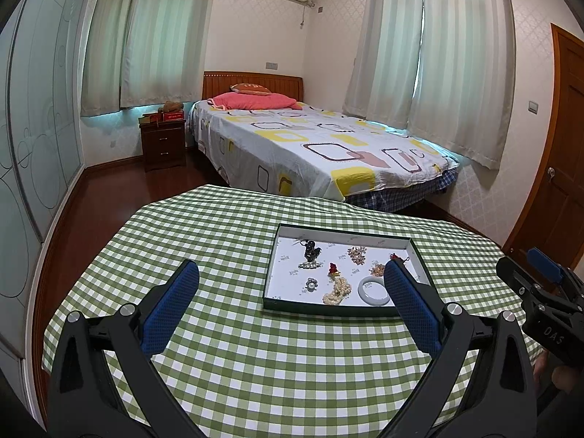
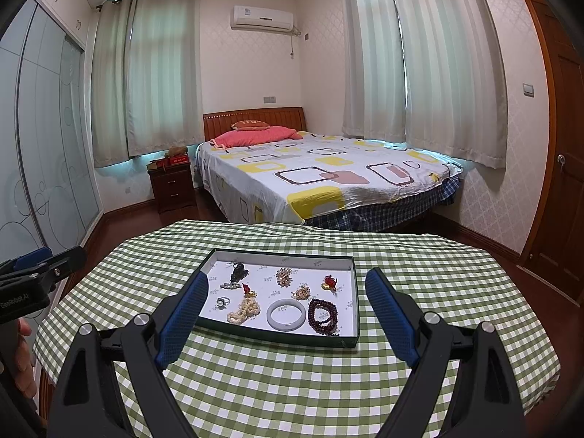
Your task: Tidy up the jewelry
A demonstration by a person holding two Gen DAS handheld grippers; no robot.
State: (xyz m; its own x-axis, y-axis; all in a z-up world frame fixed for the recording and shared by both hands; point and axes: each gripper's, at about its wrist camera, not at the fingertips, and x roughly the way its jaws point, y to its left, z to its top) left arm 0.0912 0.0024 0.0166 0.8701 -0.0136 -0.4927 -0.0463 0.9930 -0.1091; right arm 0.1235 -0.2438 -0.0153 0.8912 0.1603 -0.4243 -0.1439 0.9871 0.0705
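Note:
A shallow dark-green tray (image 2: pixel 277 337) with a white floor lies on the green checked tablecloth (image 2: pixel 292 383); it also shows in the left wrist view (image 1: pixel 328 309). In it lie a white bangle (image 2: pixel 286 314), a dark red bead bracelet (image 2: pixel 323 315), a pearl necklace (image 2: pixel 244 310), a ring (image 2: pixel 221 303), brooches and red-gold charms (image 2: pixel 329 283). My right gripper (image 2: pixel 288 284) is open and empty, held above the tray's near side. My left gripper (image 1: pixel 292 273) is open and empty, to the tray's left and nearer. The bangle (image 1: pixel 374 291) and pearls (image 1: pixel 337 290) show there too.
The round table's far edge drops toward a bed (image 2: pixel 321 175) with a patterned sheet. A nightstand (image 2: pixel 171 186) stands at back left, a wooden door (image 2: pixel 558 146) at right, a glass wardrobe (image 2: pixel 43 146) at left. The right gripper's body (image 1: pixel 547 299) sits at the left view's right edge.

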